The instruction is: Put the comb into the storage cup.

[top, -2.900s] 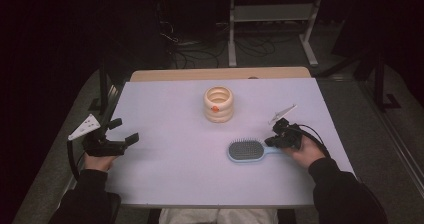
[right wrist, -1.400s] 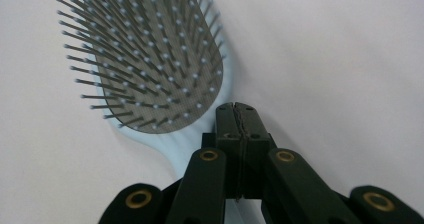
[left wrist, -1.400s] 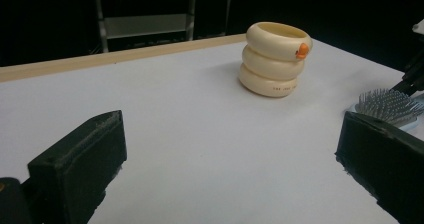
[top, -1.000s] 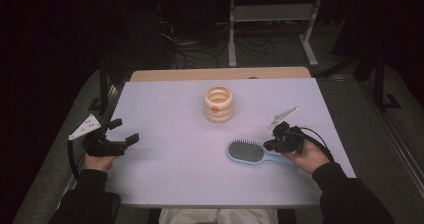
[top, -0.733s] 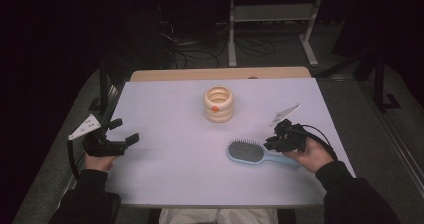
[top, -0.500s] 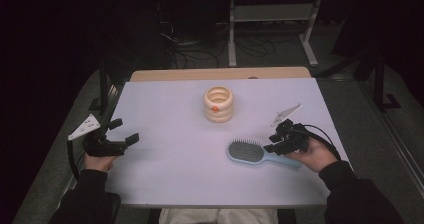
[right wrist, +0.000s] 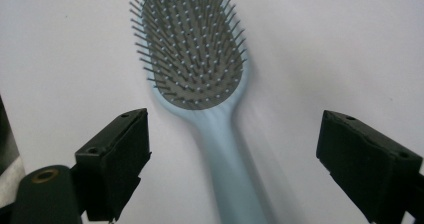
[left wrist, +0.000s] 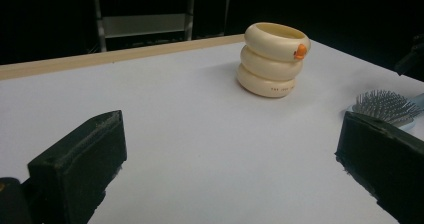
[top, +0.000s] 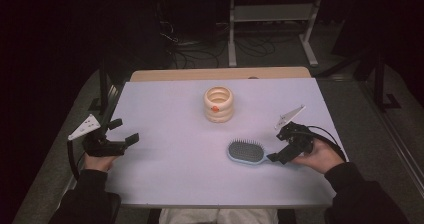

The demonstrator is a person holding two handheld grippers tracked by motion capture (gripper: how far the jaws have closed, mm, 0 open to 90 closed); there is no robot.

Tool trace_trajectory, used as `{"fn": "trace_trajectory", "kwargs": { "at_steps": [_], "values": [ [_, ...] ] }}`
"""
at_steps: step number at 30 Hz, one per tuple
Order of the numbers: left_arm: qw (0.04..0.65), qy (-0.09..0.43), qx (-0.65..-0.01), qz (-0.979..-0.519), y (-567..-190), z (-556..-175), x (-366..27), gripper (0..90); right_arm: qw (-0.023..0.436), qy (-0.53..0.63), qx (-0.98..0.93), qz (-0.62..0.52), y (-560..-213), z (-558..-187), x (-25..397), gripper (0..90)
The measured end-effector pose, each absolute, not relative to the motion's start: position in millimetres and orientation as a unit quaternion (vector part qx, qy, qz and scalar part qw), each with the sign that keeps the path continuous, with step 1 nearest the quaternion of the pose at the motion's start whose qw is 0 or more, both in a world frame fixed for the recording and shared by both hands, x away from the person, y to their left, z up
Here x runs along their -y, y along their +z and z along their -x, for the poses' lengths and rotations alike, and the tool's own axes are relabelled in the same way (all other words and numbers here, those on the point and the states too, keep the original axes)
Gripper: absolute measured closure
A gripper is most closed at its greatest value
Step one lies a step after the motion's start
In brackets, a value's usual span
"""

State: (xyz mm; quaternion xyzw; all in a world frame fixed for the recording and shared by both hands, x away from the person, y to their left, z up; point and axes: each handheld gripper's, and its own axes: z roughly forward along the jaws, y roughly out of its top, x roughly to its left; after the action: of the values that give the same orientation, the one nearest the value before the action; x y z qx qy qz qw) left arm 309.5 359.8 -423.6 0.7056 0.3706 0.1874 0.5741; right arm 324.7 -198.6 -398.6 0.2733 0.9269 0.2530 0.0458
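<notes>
Straddling the blue hairbrush (right wrist: 200,74) handle, right claw (right wrist: 232,159) jaws spread wide, not touching it; brush lies bristles-up on desk (top: 170,109), near the cream ring stack (top: 218,104). Left claw (left wrist: 225,169) also gapes.

Lab/recording setup is indicated: white-covered table (top: 165,109) lit in dark room, cables (top: 200,46) on floor, metal rack (top: 272,19) behind.
</notes>
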Motion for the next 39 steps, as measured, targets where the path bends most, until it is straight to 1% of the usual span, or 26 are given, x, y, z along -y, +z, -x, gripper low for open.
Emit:
{"fn": "trace_trajectory", "kwargs": {
  "at_steps": [2, 5, 12, 15, 24, 29, 31, 34, 39],
  "values": [
    [0.574, 0.187, -0.371, -0.706, -423.7, -309.7, -359.7, 0.0, 0.043, 0.253, -0.929, -0.269, -400.2, -324.3, 197.8, 9.0],
    [0.574, 0.187, -0.370, -0.706, -423.9, -309.7, -359.9, 0.0, 0.026, 0.257, -0.930, -0.261, -403.0, -324.6, 197.4, 7.6],
    [0.575, 0.187, -0.370, -0.705, -423.9, -309.6, -360.0, 0.0, 0.027, 0.247, -0.933, -0.259, -411.5, -327.2, 195.7, 0.2],
    [0.575, 0.187, -0.370, -0.705, -423.9, -309.7, -360.0, 0.0, 0.022, 0.250, -0.934, -0.252, -414.4, -327.4, 195.8, 0.0],
    [0.575, 0.187, -0.370, -0.705, -423.9, -309.7, -360.0, 0.0, 0.038, 0.231, -0.941, -0.244, -423.2, -329.8, 190.7, 0.0],
    [0.577, 0.190, -0.369, -0.704, -424.0, -309.4, -360.0, 0.0, 0.038, 0.227, -0.945, -0.233, -427.7, -331.1, 186.7, 7.4],
    [0.577, 0.190, -0.369, -0.704, -424.0, -309.4, -360.1, 0.0, 0.037, 0.227, -0.945, -0.232, -429.2, -331.2, 185.7, 12.4],
    [0.577, 0.189, -0.369, -0.704, -424.1, -309.6, -360.0, 0.0, 0.036, 0.223, -0.946, -0.231, -431.9, -331.7, 184.9, 15.0],
    [0.576, 0.190, -0.369, -0.704, -424.2, -309.5, -359.8, 0.0, 0.042, 0.219, -0.947, -0.232, -434.0, -331.0, 185.1, 23.2]
  ]
}}
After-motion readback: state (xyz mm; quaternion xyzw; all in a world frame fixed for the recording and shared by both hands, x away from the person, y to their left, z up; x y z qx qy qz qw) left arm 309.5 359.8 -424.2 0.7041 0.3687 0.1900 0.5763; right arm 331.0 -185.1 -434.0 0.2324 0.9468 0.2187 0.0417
